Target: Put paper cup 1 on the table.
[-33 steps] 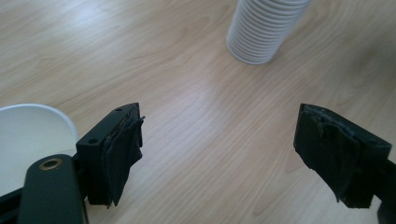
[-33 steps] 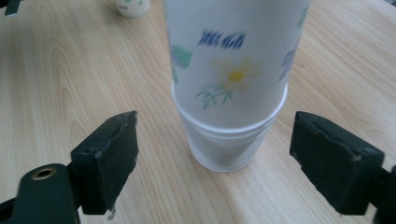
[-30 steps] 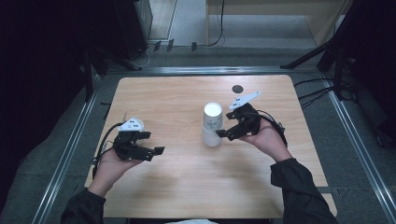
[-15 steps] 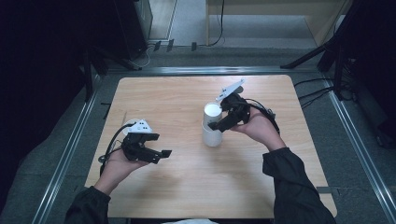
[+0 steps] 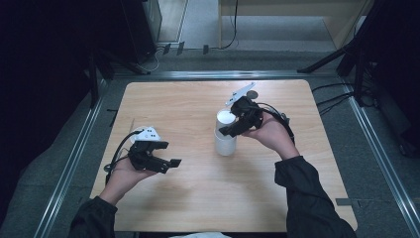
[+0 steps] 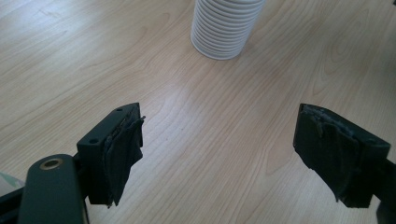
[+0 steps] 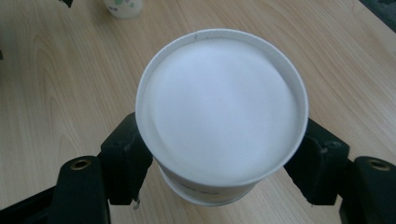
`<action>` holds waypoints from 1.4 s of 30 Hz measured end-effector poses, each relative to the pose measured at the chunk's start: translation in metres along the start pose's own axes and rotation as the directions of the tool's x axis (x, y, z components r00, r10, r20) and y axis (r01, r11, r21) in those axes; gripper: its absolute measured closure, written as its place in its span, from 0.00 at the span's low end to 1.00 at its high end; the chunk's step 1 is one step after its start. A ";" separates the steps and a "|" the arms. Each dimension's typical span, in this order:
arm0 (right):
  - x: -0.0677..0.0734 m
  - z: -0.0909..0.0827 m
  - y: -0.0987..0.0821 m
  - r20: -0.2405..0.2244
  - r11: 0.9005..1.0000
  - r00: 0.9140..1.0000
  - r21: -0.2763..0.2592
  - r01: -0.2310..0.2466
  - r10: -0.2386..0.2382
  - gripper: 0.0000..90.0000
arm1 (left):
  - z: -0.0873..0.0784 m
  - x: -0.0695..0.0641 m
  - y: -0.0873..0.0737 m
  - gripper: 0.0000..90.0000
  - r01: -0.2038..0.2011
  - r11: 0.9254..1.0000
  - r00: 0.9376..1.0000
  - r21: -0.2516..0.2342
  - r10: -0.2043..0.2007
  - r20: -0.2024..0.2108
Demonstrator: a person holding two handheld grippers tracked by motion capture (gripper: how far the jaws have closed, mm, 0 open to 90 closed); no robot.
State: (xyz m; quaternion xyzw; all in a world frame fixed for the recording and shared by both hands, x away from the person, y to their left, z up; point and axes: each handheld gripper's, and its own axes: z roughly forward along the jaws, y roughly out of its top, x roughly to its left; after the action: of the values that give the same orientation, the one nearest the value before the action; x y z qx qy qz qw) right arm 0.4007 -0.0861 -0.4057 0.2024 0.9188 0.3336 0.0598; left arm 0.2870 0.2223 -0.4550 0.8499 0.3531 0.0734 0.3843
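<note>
Nearest the person, at about 8 o'clock on the desk [image 5: 198,198], the left gripper [image 5: 168,162] hovers just above the wood with its jaws wide apart and nothing between them; in the left gripper view only bare desk lies between the two black pads, and the ribbed base of the stack of white paper cups [image 6: 224,28] stands farther off at 12 o'clock.

Near the desk's middle, slightly toward 2 o'clock, the stack of white paper cups [image 5: 225,134] stands upside down, its long axis upright, the flat bottom of the top cup facing up and the rims pointing down.

The right gripper [image 5: 229,131] reaches in from the 3 o'clock side. Its jaws have just been closing, and in the right gripper view they sit against opposite sides of the top cup [image 7: 222,112], clamped on it just below its upturned bottom.

Farther off, at 1 o'clock, a small dark round object [image 5: 253,93] lies on the desk.
</note>
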 end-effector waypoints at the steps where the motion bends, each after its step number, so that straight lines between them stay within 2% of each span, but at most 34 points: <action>1: -0.001 -0.001 0.000 -0.006 1.000 1.000 -0.006 -0.007 0.007 0.34 | 0.002 -0.001 0.000 0.18 -0.007 1.000 1.000 0.006 0.007 0.004; 6: 0.001 -0.002 0.000 0.001 1.000 1.000 -0.008 0.004 -0.004 0.34 | 0.006 -0.004 0.000 0.18 -0.032 0.999 0.999 0.023 0.032 0.009; 11: 0.003 -0.009 0.004 0.008 1.000 1.000 -0.025 0.009 -0.009 0.34 | 0.007 -0.003 0.000 0.18 -0.030 0.999 0.999 0.018 0.030 0.019; 13: 0.004 -0.016 0.006 0.004 0.999 1.000 -0.036 0.009 -0.009 0.34 | 0.006 -0.002 0.000 0.18 -0.021 1.000 0.999 0.006 0.021 0.036; 18: 0.008 -0.027 0.010 0.016 0.998 1.000 -0.057 0.011 -0.010 0.34 | 0.006 -0.002 0.000 0.18 -0.017 1.000 0.999 0.000 0.017 0.037; 22: 0.014 -0.041 0.017 0.044 0.996 0.999 -0.083 0.034 -0.030 0.35 | 0.008 -0.004 0.000 0.18 -0.031 0.999 0.999 0.010 0.031 0.040; 25: 0.018 -0.051 0.021 0.064 0.994 0.997 -0.099 0.044 -0.038 0.35 | 0.008 -0.004 0.000 0.18 -0.031 0.999 0.998 -0.005 0.032 0.052; 33: 0.036 -0.086 0.028 0.117 0.985 0.991 -0.148 0.086 -0.068 0.35 | 0.007 -0.005 0.001 0.18 -0.037 0.999 0.998 -0.021 0.038 0.058; 38: 0.048 -0.099 0.024 0.122 0.984 0.989 -0.148 0.101 -0.083 0.35 | 0.008 -0.006 0.003 0.18 -0.052 0.998 0.996 -0.025 0.054 0.066; 39: 0.056 -0.105 0.021 0.117 0.983 0.989 -0.151 0.106 -0.089 0.35 | 0.009 -0.006 0.004 0.18 -0.057 0.998 0.996 -0.027 0.058 0.068; 42: 0.063 -0.107 0.017 0.102 0.982 0.990 -0.151 0.112 -0.097 0.35 | 0.011 -0.007 0.006 0.18 -0.070 0.997 0.994 -0.027 0.072 0.079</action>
State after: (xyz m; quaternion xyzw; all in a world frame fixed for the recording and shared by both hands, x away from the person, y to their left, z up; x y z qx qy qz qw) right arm 0.3227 -0.1113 -0.3108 0.1641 0.8953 0.3912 0.1361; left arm 0.2892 0.2082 -0.4577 0.8595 0.3060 0.0573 0.4054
